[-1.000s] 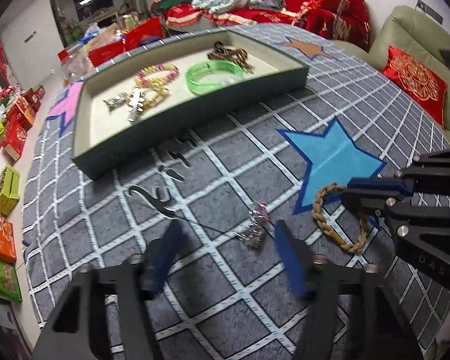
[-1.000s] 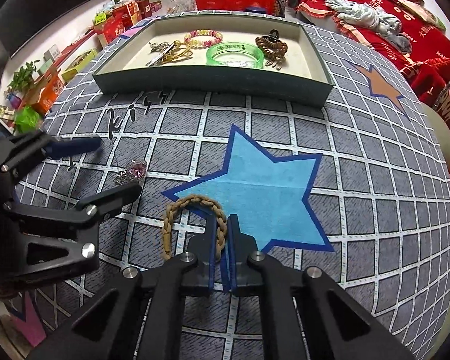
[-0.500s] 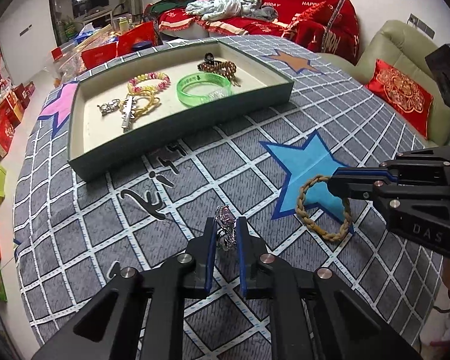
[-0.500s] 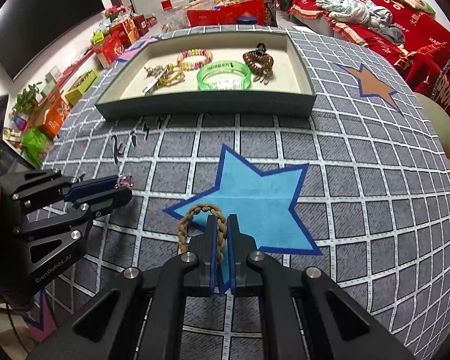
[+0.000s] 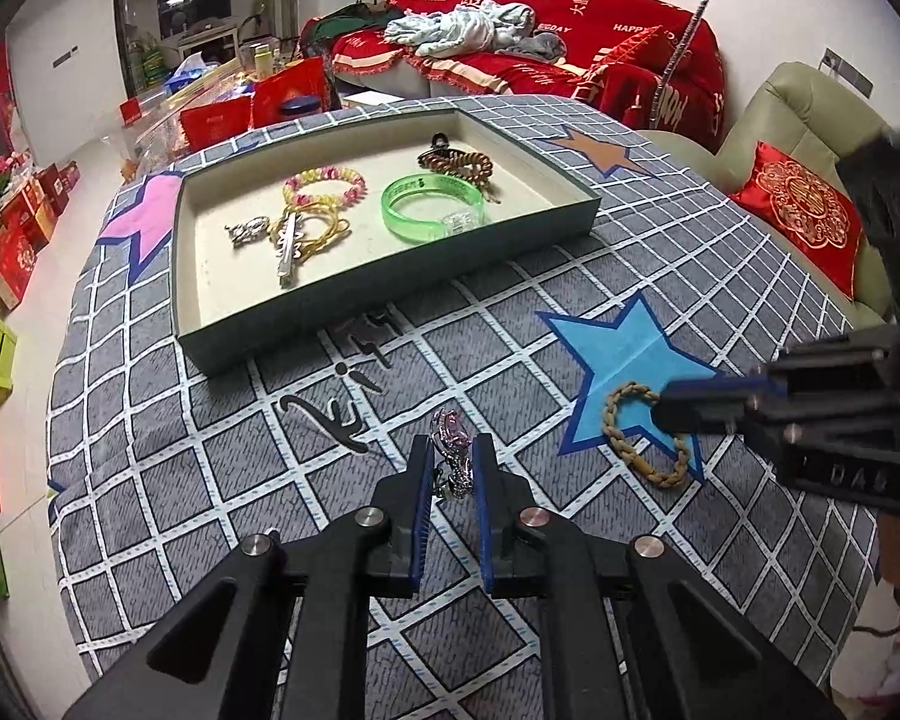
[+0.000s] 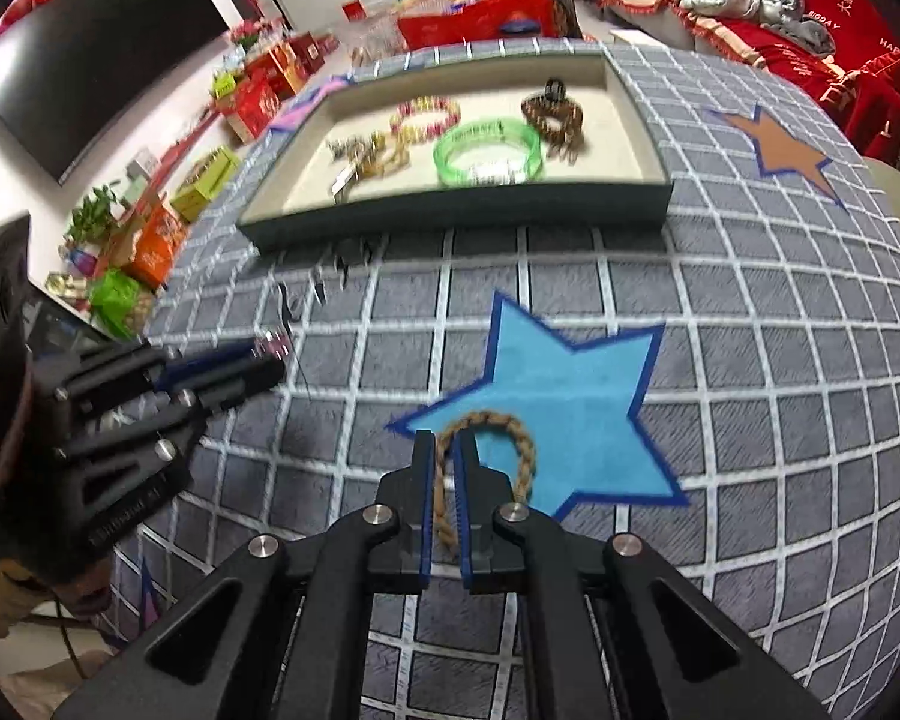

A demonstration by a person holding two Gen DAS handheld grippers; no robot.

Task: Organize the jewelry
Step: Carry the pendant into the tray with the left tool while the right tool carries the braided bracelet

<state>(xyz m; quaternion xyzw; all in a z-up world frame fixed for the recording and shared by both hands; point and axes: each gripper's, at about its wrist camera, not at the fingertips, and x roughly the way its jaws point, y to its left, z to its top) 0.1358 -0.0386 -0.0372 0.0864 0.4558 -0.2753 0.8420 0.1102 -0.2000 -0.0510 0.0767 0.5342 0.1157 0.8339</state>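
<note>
Both pairs of fingers are clamped on jewelry. Between the blue pads of the left gripper (image 5: pixel 453 468) sits a silvery trinket with a pink stone (image 5: pixel 450 453), its top poking past the fingertips; the right gripper (image 6: pixel 446 468) pinches one side of a braided tan bracelet (image 6: pixel 498 438), the rest of the loop hanging free over the blue star (image 6: pixel 570 396) on the grey checked tablecloth (image 6: pixel 750 360).

Each piece should go up and forward into the tray (image 5: pixel 570 222) ahead, so I would raise both well clear of its front wall before crossing it. The trinket is small and irregular, so a steady grip matters; the bracelet's loose loop could snag the rim. Aim for the bare patch of tray floor nearest the front wall, away from the green bangle (image 5: pixel 432 207), the pink and yellow beaded bracelet (image 5: pixel 324 186), the brown one (image 5: pixel 456 162) and the gold and silver pieces (image 5: pixel 294 234).

From the left wrist the trinket's seating in the pads is plain, which the right wrist shows only as a blurred glint. Only the right wrist shows the bracelet pinched; whether its loop is off the cloth I cannot say.
</note>
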